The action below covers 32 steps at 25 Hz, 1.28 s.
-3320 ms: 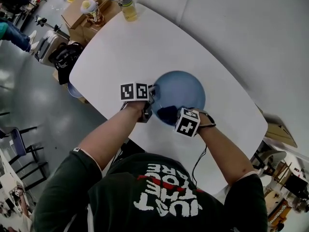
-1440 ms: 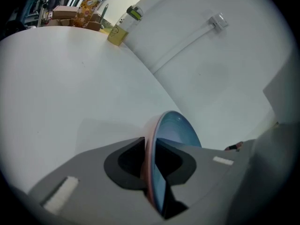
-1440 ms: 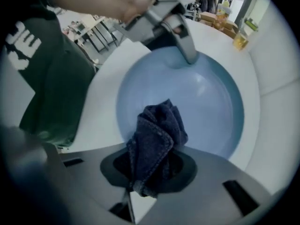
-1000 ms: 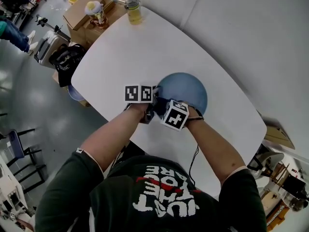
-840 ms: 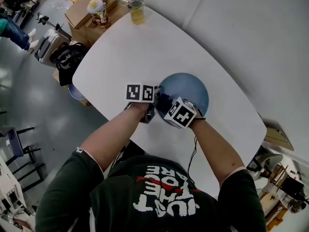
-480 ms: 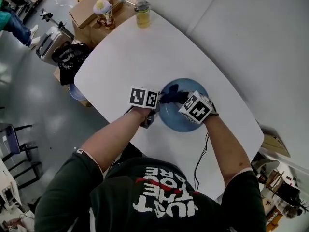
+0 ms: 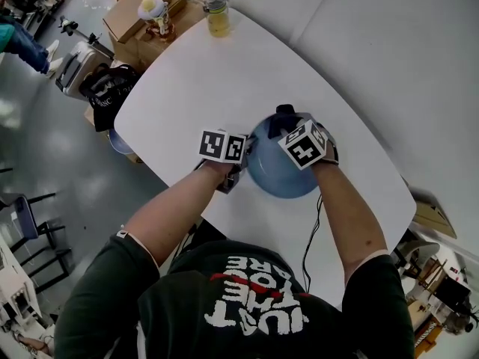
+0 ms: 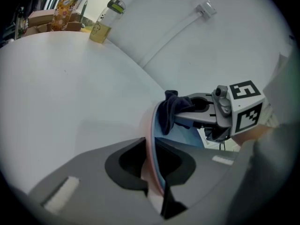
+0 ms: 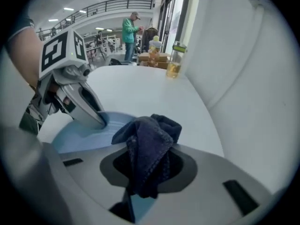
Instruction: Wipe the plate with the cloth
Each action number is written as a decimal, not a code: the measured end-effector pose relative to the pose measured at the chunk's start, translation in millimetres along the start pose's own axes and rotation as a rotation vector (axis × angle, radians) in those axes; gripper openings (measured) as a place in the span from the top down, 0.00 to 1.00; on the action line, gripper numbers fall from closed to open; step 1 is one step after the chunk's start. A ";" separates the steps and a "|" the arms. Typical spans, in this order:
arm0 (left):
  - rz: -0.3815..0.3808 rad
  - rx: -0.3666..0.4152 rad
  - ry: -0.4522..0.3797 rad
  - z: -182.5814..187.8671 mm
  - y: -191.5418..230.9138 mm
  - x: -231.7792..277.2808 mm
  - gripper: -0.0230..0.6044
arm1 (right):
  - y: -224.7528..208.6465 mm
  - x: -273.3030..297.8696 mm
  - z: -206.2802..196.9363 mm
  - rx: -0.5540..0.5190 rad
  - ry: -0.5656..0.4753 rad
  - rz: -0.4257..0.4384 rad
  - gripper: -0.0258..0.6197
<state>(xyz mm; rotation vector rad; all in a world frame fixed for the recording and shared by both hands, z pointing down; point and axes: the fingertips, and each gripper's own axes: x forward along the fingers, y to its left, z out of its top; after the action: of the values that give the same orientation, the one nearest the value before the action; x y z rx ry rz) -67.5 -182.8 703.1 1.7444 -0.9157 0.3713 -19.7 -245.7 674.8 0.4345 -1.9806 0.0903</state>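
A round blue plate (image 7: 281, 174) lies on the white table (image 7: 187, 73). My left gripper (image 7: 241, 159) is shut on its left rim; in the left gripper view the rim (image 8: 151, 139) runs edge-on between the jaws of the left gripper (image 8: 152, 172). My right gripper (image 7: 286, 124) is shut on a bunched dark blue cloth (image 7: 282, 117) at the plate's far rim. In the right gripper view the cloth (image 9: 147, 146) hangs from the right gripper (image 9: 143, 172) over the plate (image 9: 86, 128), and the left gripper (image 9: 101, 118) clamps the rim beyond. The cloth (image 8: 168, 109) also shows in the left gripper view.
A jar of yellow liquid (image 7: 217, 17) stands at the table's far corner, next to cardboard boxes (image 7: 135, 17). A black bag (image 7: 105, 88) lies on the floor to the left. A white wall runs along the table's right side. A person (image 9: 129, 32) stands far off.
My right gripper has carried the cloth from the plate's near left part across to its far rim. The left gripper has kept its hold on the rim in the same place.
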 end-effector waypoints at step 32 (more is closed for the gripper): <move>0.002 -0.109 -0.057 12.0 2.1 1.9 0.88 | 133.2 -25.7 -0.6 -0.048 -0.043 0.380 0.83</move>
<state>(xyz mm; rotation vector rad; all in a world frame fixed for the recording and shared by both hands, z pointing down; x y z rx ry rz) -69.9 -194.8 701.3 1.6615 -0.9611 0.2688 -55.0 -114.8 669.4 0.0242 -2.0822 0.2734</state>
